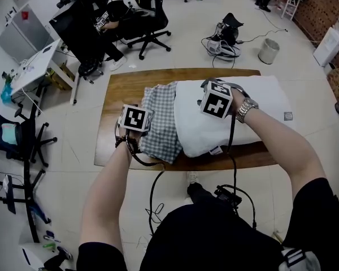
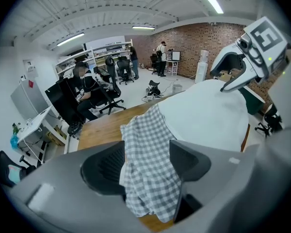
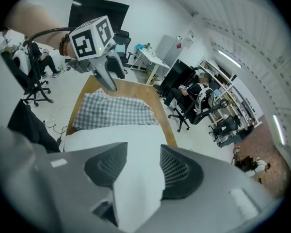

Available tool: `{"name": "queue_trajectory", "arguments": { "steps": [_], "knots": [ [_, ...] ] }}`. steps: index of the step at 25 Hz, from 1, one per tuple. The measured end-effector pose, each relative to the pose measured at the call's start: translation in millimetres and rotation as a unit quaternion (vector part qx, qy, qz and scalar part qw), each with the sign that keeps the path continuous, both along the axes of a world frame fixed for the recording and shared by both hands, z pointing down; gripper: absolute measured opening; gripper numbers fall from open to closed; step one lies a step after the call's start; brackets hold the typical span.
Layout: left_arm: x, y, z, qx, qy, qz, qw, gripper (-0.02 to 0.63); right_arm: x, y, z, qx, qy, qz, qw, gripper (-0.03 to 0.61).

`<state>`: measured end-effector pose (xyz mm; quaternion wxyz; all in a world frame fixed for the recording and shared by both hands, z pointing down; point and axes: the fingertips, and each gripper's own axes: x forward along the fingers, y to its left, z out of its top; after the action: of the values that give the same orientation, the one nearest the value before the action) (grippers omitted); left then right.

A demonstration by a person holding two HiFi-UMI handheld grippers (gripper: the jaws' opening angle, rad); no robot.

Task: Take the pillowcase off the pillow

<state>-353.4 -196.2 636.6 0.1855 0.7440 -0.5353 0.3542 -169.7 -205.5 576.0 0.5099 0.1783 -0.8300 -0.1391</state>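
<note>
A white pillow (image 1: 260, 103) lies along the wooden table (image 1: 124, 86). A grey-and-white checked pillowcase (image 1: 161, 123) sits bunched at its left end and droops over the table's near edge. My left gripper (image 1: 140, 130) is at that bunch. In the left gripper view its jaws (image 2: 148, 161) stand wide with the checked cloth (image 2: 148, 144) loose between them. My right gripper (image 1: 206, 92) is on the pillow's near side; in the right gripper view it (image 3: 138, 166) is shut on a fold of the white pillow (image 3: 111, 132). The checked cloth (image 3: 111, 113) lies beyond, under the left gripper (image 3: 109, 81).
A person sits among black office chairs (image 1: 150, 24) beyond the table's far left. A white desk (image 1: 37, 66) and a black chair (image 1: 22, 140) stand to the left. A white bin (image 1: 268, 51) and cables (image 1: 223, 44) are on the floor behind.
</note>
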Motion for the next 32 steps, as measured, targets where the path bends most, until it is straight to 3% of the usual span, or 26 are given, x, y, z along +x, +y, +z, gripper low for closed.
{"name": "queue_trajectory", "arguments": {
  "steps": [3,6,7,9,11,12,14,16,17,19,20,21,23,25,26,28,29,30,32],
  "knots": [
    [2,-32,12,-0.015,-0.001,0.011,0.9998,0.302,-6,-35,6,-0.019,-0.006,0.005,1.0,0.21],
    [10,-88,-8,0.025,-0.014,0.036,0.9989,0.311,-9,-80,6,-0.049,-0.01,0.011,0.999,0.212],
    [9,-100,-5,0.011,-0.015,0.036,0.9992,0.314,-10,-95,6,-0.062,-0.011,0.013,0.998,0.212],
    [2,-105,18,-0.076,-0.008,0.017,0.9969,0.322,-14,-127,3,-0.077,-0.016,0.02,0.997,0.213],
    [-5,-94,35,-0.18,0.003,-0.012,0.9836,0.331,-21,-170,-12,-0.046,-0.024,0.028,0.998,0.215],
    [-9,-105,40,-0.188,0.004,-0.014,0.982,0.333,-25,-190,-16,-0.033,-0.027,0.031,0.999,0.224],
    [-18,-157,46,-0.128,0.0,0.004,0.9917,0.337,-31,-219,-13,-0.037,-0.024,0.033,0.998,0.238],
    [-26,-183,56,-0.122,0.0,0.004,0.9925,0.339,-34,-241,-5,-0.054,-0.019,0.032,0.998,0.239],
    [-30,-183,62,-0.146,0.001,-0.007,0.9893,0.337,-35,-247,1,-0.073,-0.017,0.032,0.997,0.241],
    [-40,-161,73,-0.236,0.001,-0.045,0.9708,0.336,-38,-242,27,-0.157,-0.01,0.03,0.987,0.241],
    [-45,-156,79,-0.264,-0.001,-0.059,0.9627,0.326,-40,-237,40,-0.195,-0.003,0.026,0.98,0.241],
    [-52,-161,85,-0.265,-0.003,-0.062,0.9623,0.291,-42,-236,49,-0.217,0.006,0.02,0.976,0.239],
    [-62,-172,97,-0.257,-0.005,-0.062,0.9643,0.227,-45,-236,61,-0.235,0.026,0.012,0.972,0.209],
    [-72,-195,108,-0.221,-0.006,-0.053,0.9738,0.174,-47,-237,67,-0.251,0.04,0.013,0.967,0.117],
    [-77,-205,113,-0.207,-0.007,-0.05,0.9771,0.142,-47,-232,69,-0.268,0.044,0.017,0.962,0.079],
    [-86,-203,116,-0.221,-0.011,-0.061,0.9733,0.078,-46,-210,67,-0.324,0.051,0.025,0.944,0.035],
    [-93,-209,117,-0.21,-0.015,-0.064,0.9756,0.053,-46,-208,62,-0.323,0.052,0.026,0.945,0.029],
    [-100,-217,118,-0.19,-0.021,-0.065,0.9793,0.034,-45,-221,56,-0.284,0.053,0.024,0.957,0.026],
    [-114,-223,118,-0.176,-0.03,-0.072,0.9813,0.023,-44,-262,42,-0.164,0.051,0.013,0.985,0.023]
  ]
}}
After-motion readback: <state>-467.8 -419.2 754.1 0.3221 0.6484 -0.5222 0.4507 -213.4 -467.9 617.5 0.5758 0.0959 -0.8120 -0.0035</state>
